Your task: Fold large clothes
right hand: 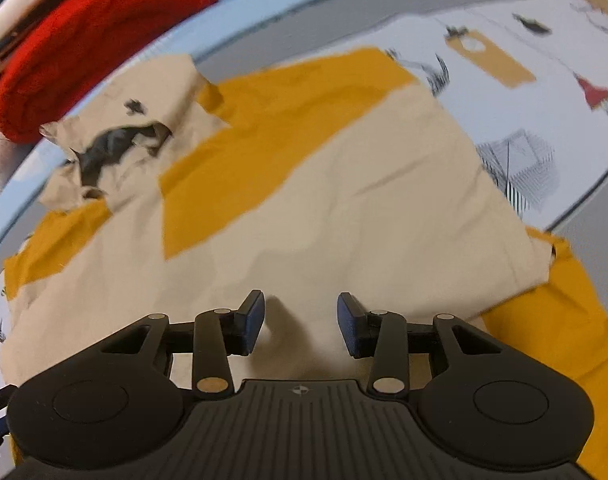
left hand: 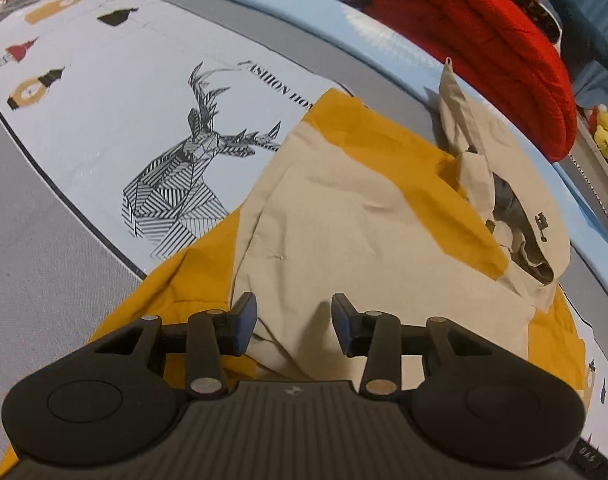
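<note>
On a pale printed cloth with a line-drawn deer lies the jacket, soft creased fabric in beige and mustard panels, partly folded into a rough slab; its collar end points toward the red knitted bundle. Above its near edge the left gripper hovers, jaws apart and empty; the right gripper likewise, tilted down at the beige panel.

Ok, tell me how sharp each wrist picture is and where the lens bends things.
Left wrist view: sharp, the deer print and jacket creases crisp; fisheye curves the blue edge into an arc. Right wrist view: motion-blurred, the jacket and red blanket smeared, mat prints streaked; only the right gripper itself reads sharp, jaws apart. Lighting is soft and warm in both, without glare.
</note>
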Tool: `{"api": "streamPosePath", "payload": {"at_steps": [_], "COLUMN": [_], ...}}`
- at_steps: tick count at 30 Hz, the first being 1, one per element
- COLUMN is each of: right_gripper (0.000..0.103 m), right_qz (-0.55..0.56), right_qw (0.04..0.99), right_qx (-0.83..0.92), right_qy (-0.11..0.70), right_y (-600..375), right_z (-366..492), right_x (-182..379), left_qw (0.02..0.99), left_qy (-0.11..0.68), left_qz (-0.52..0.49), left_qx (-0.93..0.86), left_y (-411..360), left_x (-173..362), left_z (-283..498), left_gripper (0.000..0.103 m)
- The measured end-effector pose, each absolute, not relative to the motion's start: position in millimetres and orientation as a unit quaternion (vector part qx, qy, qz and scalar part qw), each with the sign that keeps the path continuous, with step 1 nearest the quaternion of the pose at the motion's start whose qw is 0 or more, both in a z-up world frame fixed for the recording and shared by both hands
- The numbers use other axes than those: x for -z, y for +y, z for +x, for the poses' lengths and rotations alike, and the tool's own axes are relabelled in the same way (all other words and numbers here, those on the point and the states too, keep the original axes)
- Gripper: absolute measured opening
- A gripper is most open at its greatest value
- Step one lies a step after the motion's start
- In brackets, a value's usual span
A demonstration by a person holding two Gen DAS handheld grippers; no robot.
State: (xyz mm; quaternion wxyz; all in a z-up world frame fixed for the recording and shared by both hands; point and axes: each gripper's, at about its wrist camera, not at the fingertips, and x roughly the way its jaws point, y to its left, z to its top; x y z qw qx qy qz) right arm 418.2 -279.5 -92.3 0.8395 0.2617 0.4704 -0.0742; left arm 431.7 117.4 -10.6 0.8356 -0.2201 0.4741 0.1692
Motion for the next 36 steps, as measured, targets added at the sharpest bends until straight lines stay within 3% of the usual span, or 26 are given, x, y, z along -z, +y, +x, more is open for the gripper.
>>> {"api": "streamPosePath", "payload": {"at_steps": [14, 31, 34, 36], "right_gripper": [0.042, 0.042, 0.042, 0.042], "right_qz": [0.163, 0.094, 0.095, 0.100], "right_qw": [0.924, 0.953, 0.953, 0.952], "right_qx": [0.032, 0.045, 0.048, 0.049], "right_qy": [0.343, 0.285, 0.283, 0.285], "right_y": [-267, -294, -301, -305], "right_z": [390, 339, 340, 342], "right_x": [24, -9, -11, -10], "left_qw": [0.863, 0.898, 0.905, 0.911], "left_qy": [0.446, 0.412, 0.404, 0.396], "left_qz": [-0.186, -0.112, -0.086, -0.070], "left_qx": [-0.146, -0.109, -0.103, -0.089], "left_y": [96, 65, 59, 54], "left_x": [-21, -44, -44, -43], "left_z": [416, 395, 395, 397], "left_gripper": [0.053, 0.058, 0.052, 0.024]}}
